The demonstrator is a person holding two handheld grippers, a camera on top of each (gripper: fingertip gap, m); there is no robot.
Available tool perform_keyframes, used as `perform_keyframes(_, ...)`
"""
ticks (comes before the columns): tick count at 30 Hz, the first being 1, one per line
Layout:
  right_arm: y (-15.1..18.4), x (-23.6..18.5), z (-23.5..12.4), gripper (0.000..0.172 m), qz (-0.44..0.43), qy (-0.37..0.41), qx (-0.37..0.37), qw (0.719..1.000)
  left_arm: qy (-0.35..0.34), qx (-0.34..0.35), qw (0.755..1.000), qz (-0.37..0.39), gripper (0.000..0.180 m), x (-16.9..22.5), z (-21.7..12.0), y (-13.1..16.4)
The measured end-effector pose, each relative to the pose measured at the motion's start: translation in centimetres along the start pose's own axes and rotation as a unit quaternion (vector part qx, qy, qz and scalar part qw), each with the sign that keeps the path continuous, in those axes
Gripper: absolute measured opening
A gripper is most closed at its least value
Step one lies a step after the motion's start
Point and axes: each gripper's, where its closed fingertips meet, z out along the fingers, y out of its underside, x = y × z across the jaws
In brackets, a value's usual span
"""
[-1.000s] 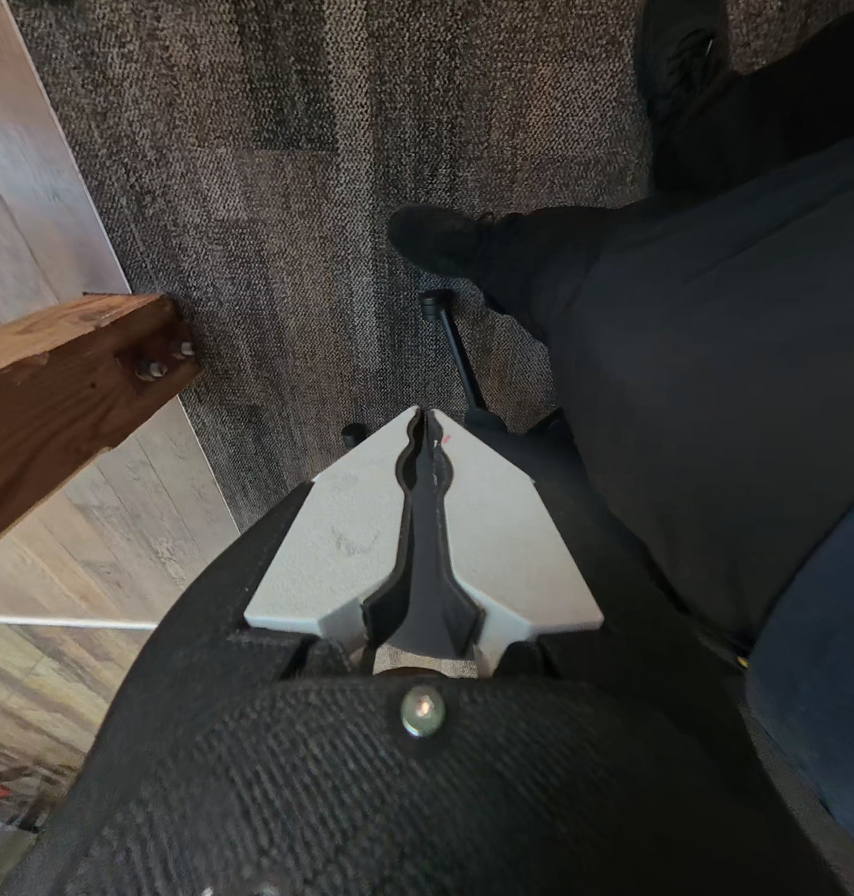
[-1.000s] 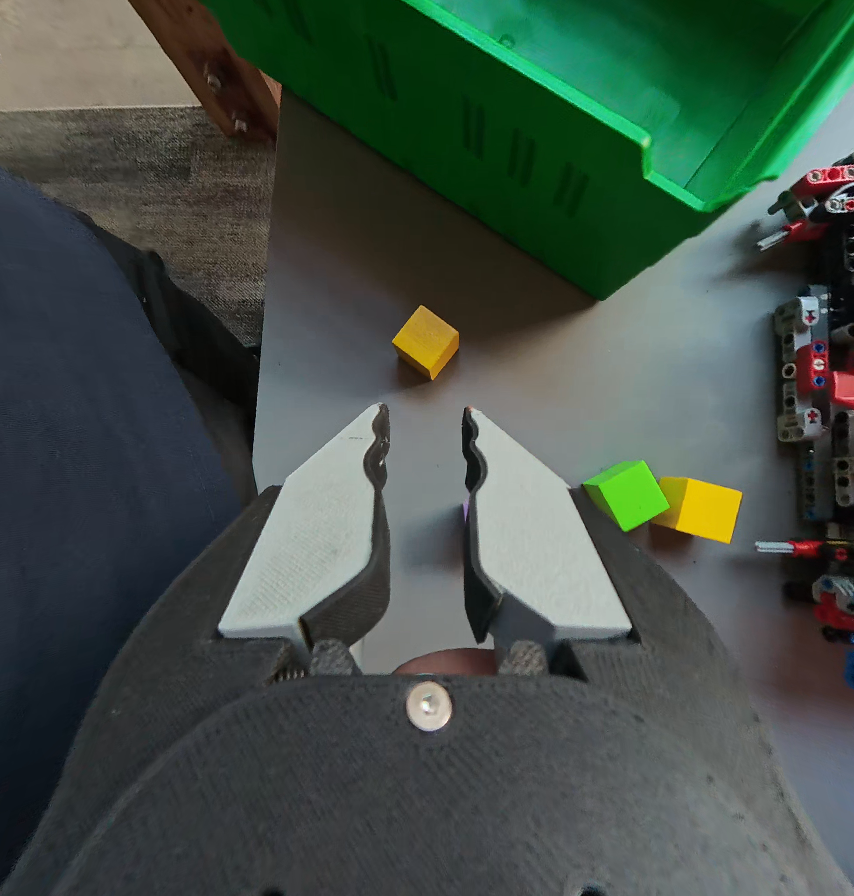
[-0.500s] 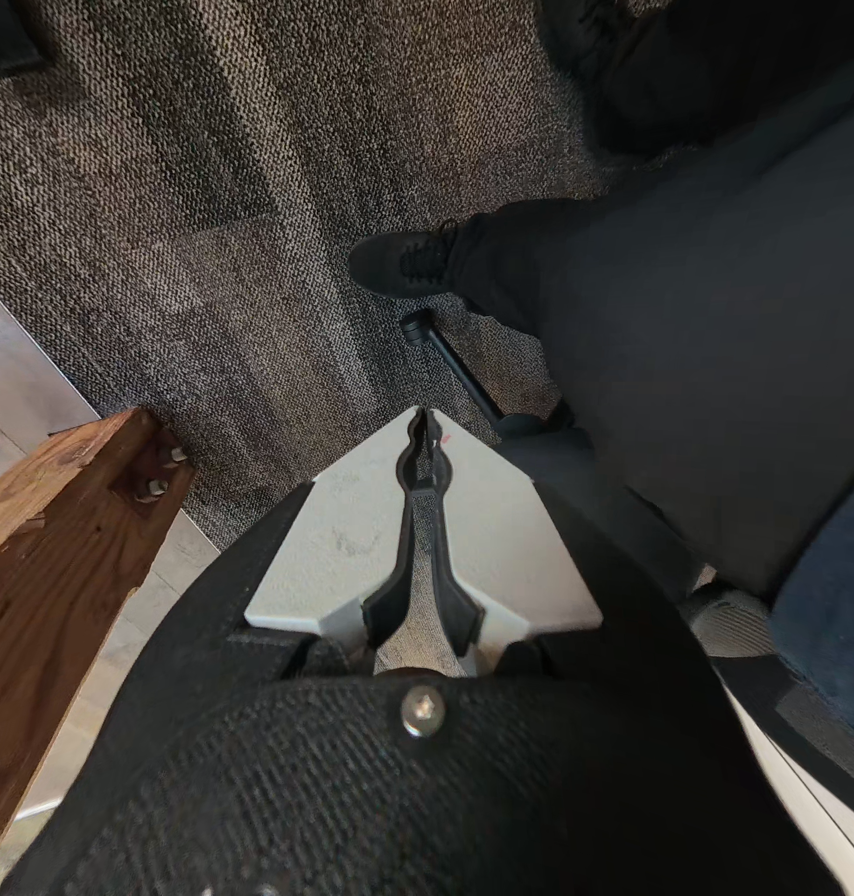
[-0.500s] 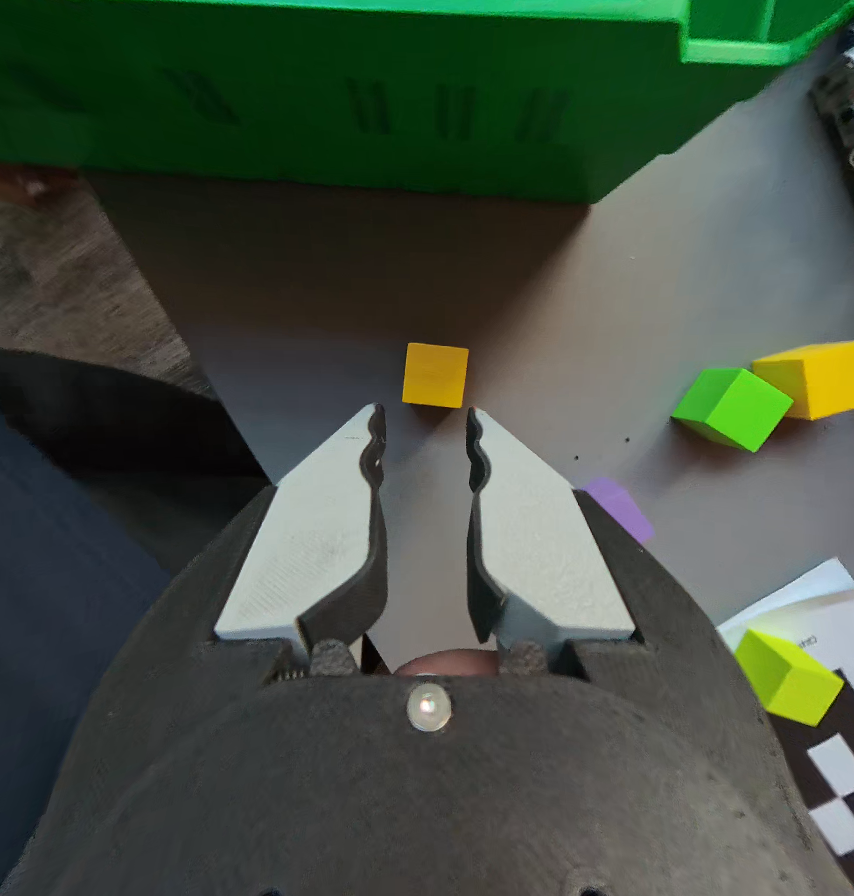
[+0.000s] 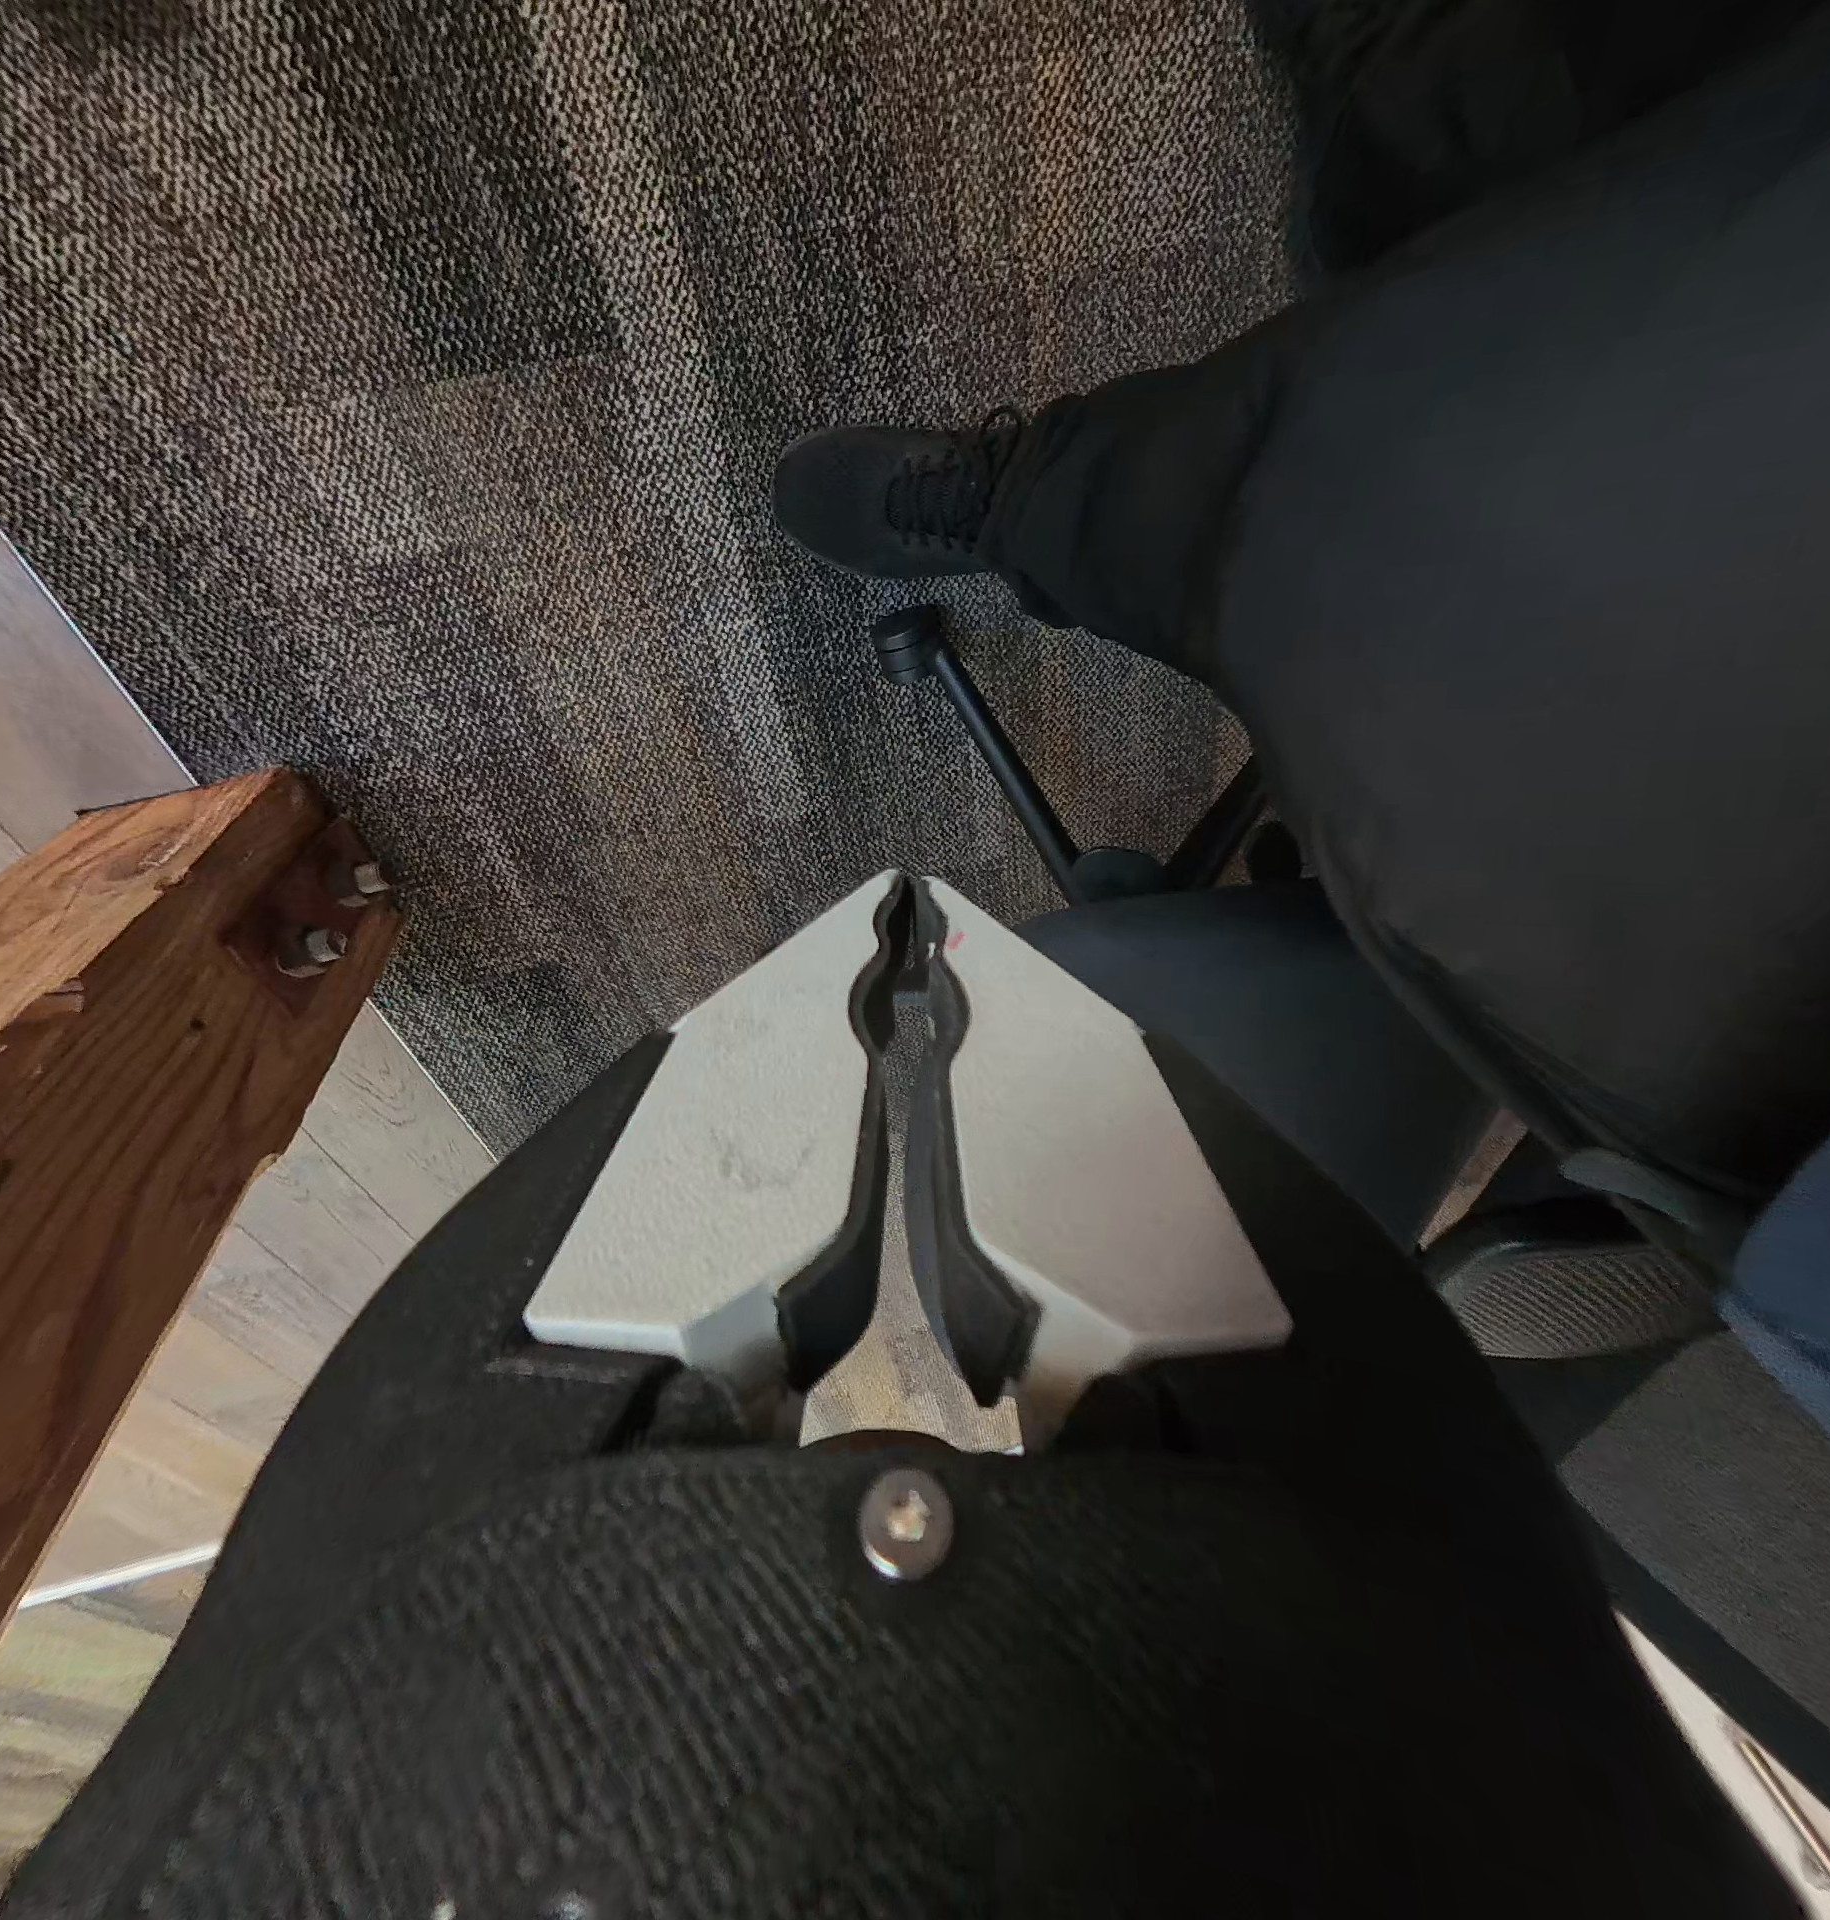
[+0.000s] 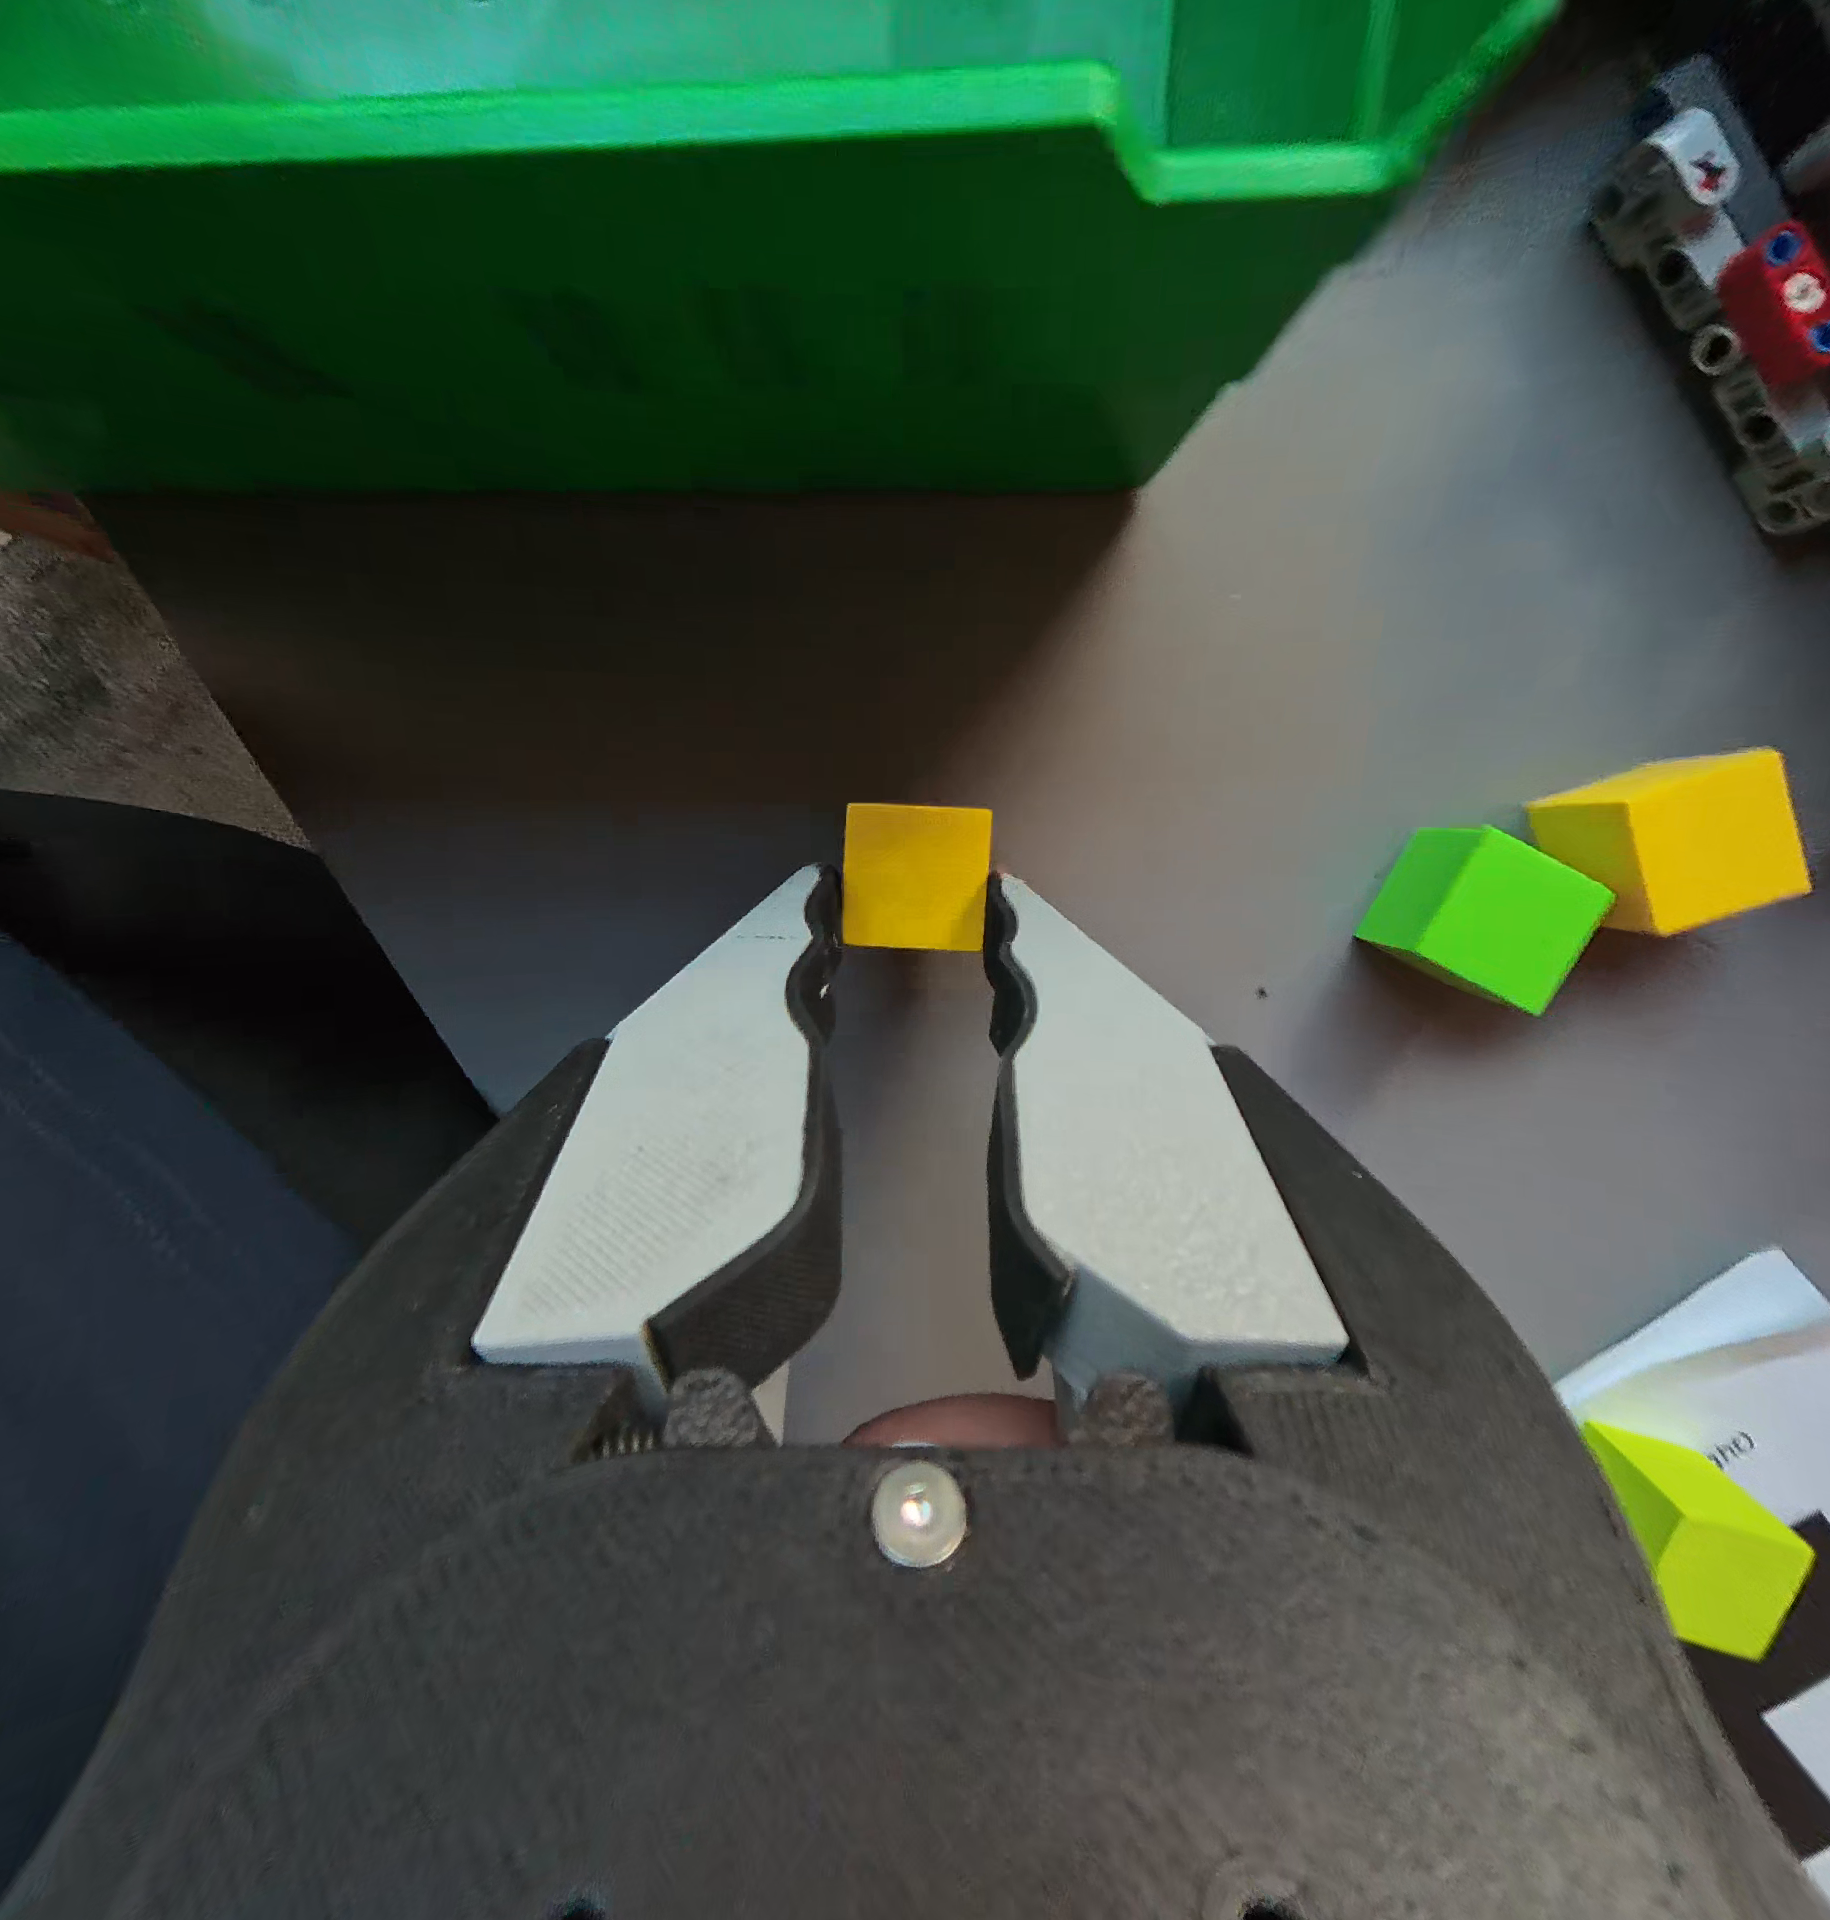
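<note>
Yellow cube (image 6: 917,875) clamped between jaws

Your left wrist view faced down at the carpet (image 5: 475,416), far | your right wrist view faced the worktop (image 6: 1202,644), close | no shared scene.

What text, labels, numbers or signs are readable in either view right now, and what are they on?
White sheet: one line of small print, cut off by the lime block and blurred; not readable.
Checker marker: black-and-white pattern, no letters.
Toy brick assembly: tiny marks, too small to tell.
Green bin: no writing seen.
Left wrist view: none.
</note>
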Motion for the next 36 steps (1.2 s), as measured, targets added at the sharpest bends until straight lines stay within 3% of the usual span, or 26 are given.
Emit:
perform_keyframes(10,6.3,4.2,-3.6,0.025,0.06,0.042,0.003,0.997,0.028,-0.027,0.999,0.032,0.0,2.3,0.1,-1.3)
perform_keyframes(16,9.5,5.3,-6.5,0.025,0.166,0.051,0.035,0.984,0.046,-0.041,0.997,0.04,0.0,2.2,0.4,-1.9)
perform_keyframes(22,11.7,9.6,-9.7,0.025,0.247,0.112,0.068,0.96,0.055,-0.051,0.996,0.054,0.0,2.1,0.6,-2.7)
perform_keyframes(30,15.5,14.9,-11.2,0.025,0.285,0.18,0.033,0.941,0.06,-0.054,0.995,0.066,0.0,2.1,0.5,-3.3)
perform_keyframes(36,17.4,17.2,-10.6,0.025,0.308,0.173,0.016,0.935,0.066,-0.063,0.995,0.051,0.0,2.3,0.7,-2.2)
